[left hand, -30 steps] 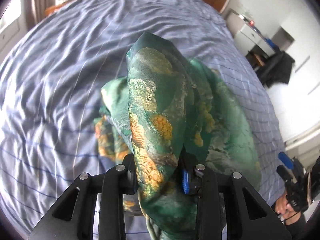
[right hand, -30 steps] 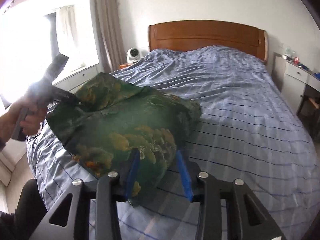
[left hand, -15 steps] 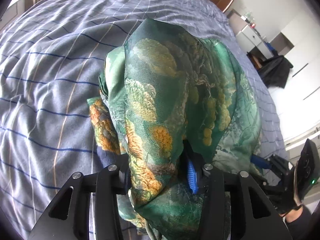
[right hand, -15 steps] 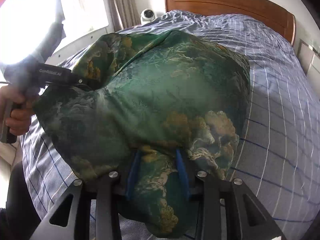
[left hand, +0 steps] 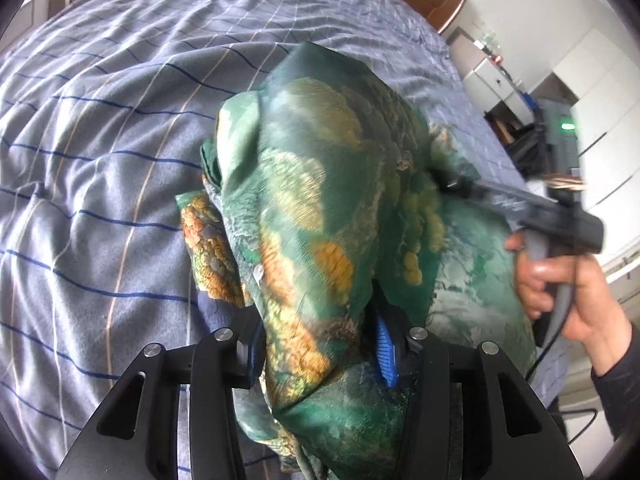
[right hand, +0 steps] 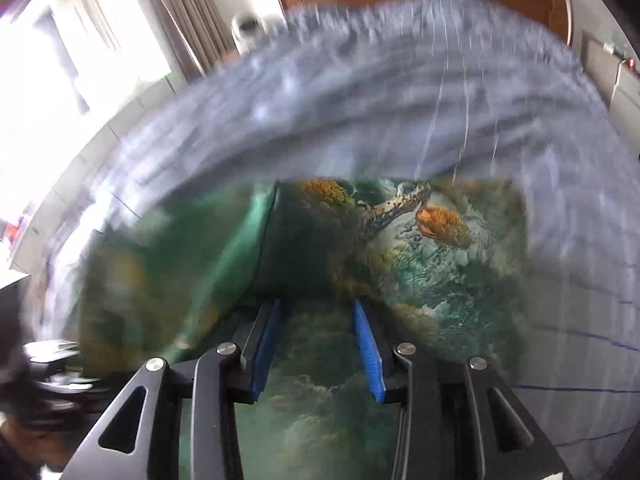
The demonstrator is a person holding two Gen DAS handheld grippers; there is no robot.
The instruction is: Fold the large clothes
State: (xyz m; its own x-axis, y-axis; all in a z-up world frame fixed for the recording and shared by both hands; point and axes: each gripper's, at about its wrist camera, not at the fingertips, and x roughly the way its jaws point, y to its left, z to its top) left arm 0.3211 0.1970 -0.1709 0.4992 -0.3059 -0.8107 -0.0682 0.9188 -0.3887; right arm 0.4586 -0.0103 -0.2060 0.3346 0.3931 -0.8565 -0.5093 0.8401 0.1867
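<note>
The right tool [right hand: 316, 344] has swung across the bed [left hand: 120, 128]; the left tool [left hand: 320, 344] has been opening. Both stand part-open, green garment [left hand: 320, 208] bunched between their pads, draping toward twelve o'clock.

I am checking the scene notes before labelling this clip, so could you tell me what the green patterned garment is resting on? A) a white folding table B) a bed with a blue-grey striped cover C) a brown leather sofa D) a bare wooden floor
B: in the left wrist view the green patterned garment lies bunched on the blue-grey striped bed cover, with the wooden headboard behind it.
</note>
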